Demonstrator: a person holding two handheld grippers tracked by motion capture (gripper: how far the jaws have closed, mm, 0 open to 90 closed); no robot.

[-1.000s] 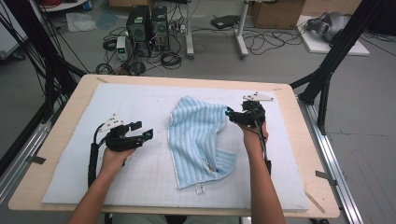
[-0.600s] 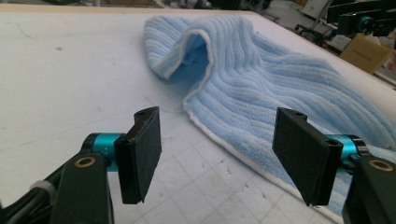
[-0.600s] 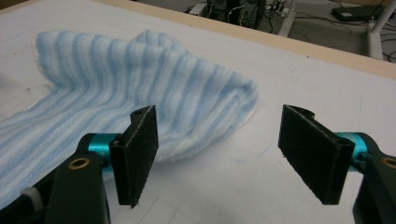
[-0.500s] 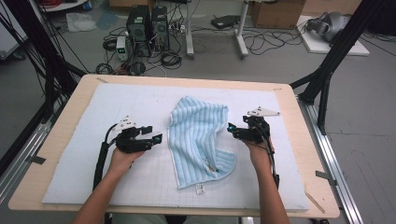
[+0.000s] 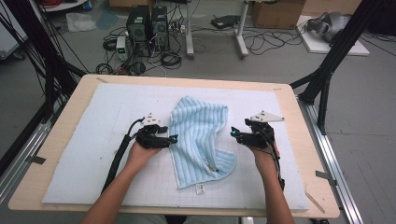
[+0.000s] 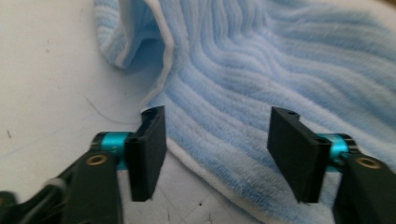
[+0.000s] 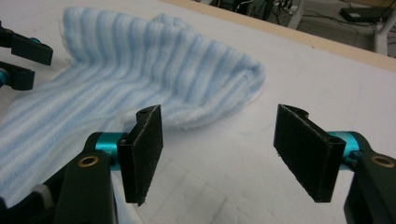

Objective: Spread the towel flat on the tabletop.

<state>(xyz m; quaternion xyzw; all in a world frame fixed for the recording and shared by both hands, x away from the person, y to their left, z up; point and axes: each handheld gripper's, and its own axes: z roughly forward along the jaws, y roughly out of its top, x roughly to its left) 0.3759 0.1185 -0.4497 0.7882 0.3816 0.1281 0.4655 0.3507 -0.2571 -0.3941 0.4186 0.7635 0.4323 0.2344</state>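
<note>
Both grippers are flanking the towel, jaws spread wide and grasping nothing. The left gripper is straddling the towel's edge; the right gripper is sitting just beside it and should probably slide under its hem before closing.

Even, diffuse light falls from overhead, leaving faint shadows and no harsh glare. The high view is slightly soft and grainy. In both gripper views the near jaws blur, and the towel looks hazy.
</note>
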